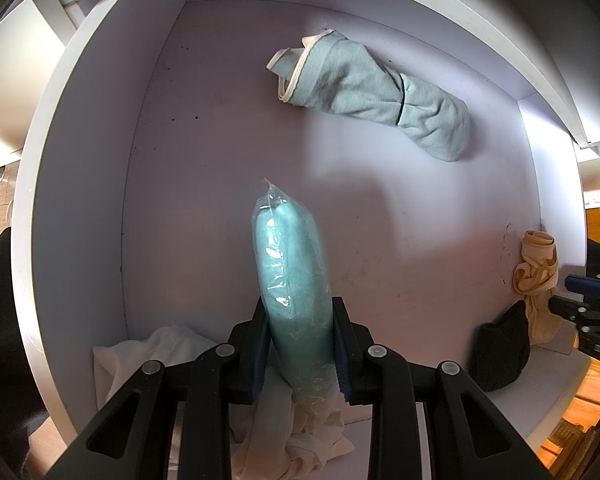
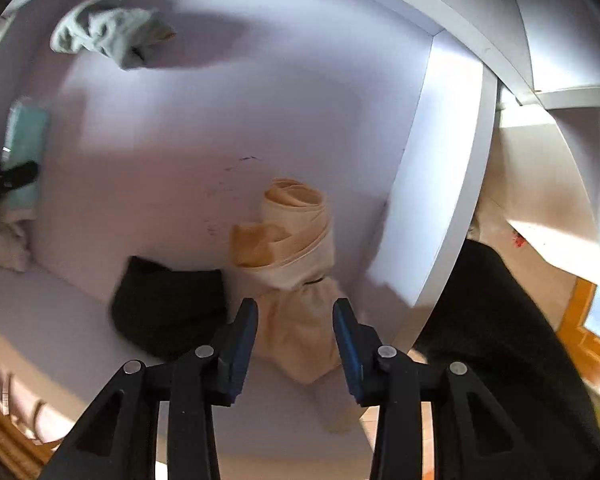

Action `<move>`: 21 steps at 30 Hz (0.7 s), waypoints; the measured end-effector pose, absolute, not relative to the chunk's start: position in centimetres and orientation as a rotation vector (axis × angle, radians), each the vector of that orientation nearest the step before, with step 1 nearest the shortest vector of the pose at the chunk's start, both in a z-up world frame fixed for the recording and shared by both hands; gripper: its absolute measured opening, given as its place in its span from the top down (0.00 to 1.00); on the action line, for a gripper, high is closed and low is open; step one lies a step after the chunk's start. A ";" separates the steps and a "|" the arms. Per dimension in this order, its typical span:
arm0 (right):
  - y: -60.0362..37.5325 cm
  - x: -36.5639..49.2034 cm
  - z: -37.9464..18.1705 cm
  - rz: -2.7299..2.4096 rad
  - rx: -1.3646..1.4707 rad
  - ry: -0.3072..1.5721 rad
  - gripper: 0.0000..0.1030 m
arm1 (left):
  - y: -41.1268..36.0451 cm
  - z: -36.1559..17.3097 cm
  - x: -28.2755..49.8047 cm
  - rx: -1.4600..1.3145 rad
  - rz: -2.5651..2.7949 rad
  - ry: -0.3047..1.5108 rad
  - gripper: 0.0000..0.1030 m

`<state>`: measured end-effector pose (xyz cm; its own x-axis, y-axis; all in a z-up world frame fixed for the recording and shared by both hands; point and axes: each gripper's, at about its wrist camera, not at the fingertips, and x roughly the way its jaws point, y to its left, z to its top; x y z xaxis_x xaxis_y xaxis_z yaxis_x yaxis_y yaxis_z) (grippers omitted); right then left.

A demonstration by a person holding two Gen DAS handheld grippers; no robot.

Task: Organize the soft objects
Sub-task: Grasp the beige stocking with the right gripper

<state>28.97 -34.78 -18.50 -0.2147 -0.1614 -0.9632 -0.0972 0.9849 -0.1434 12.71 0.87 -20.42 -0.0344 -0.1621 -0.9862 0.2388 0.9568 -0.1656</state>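
Your left gripper (image 1: 298, 340) is clenched on a teal cloth roll in clear plastic wrap (image 1: 292, 264); both blue pads press its sides and the roll sticks out ahead toward 12 o'clock over the white shelf floor (image 1: 220, 140). Under that gripper, at 6 to 7 o'clock in the left wrist view, lies a heap of white fabric (image 1: 148, 356).

A pale green garment with white trim (image 1: 364, 92) lies flat on the shelf at 1 o'clock, well apart from the teal roll. At 4 o'clock near the shelf's front edge sits a black soft item (image 1: 500, 352), and just beside it at 3 o'clock a cream rolled cloth (image 1: 536, 276) stands up near the right wall.

Your right gripper (image 2: 294, 344) is released: its jaws stand apart on either side of the lower part of the cream rolled cloth (image 2: 296, 248), and the pads do not press on it. The right wrist view is blurred, so light contact on the left pad possibly exists; I can't settle it. A thin dark band (image 2: 314, 280) cinches that cloth at its middle. The black soft item (image 2: 168, 308) sits at 9 o'clock from the cloth, touching or nearly touching it. The white side panel (image 2: 440, 184) rises at 2 o'clock.

In the right wrist view the green garment (image 2: 104, 36) shows at 11 o'clock, the teal roll (image 2: 26, 136) at 9 o'clock with the left gripper's dark tip (image 2: 16, 174) on it. A dark sleeve (image 2: 500, 340) fills 4 o'clock.
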 end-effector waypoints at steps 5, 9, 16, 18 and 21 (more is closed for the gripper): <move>-35.7 29.0 -20.5 -0.055 -0.116 1.829 0.62 | 1.2 -20.4 12.9 0.032 -0.329 1.574 0.73; -36.8 29.0 -21.9 -0.061 -0.065 1.848 0.66 | 1.4 -20.1 13.1 0.008 -0.339 1.561 0.73; -37.6 29.5 -21.6 -0.047 -0.038 1.820 0.73 | 1.2 -17.9 13.7 0.007 -0.379 1.464 0.73; -37.8 29.6 -21.2 -0.043 -0.014 1.799 0.73 | 1.0 -17.2 13.8 0.018 -0.386 1.434 0.73; -38.1 29.9 -20.5 -0.046 -0.003 1.762 0.74 | 0.3 -16.1 14.0 0.057 -0.400 1.393 0.73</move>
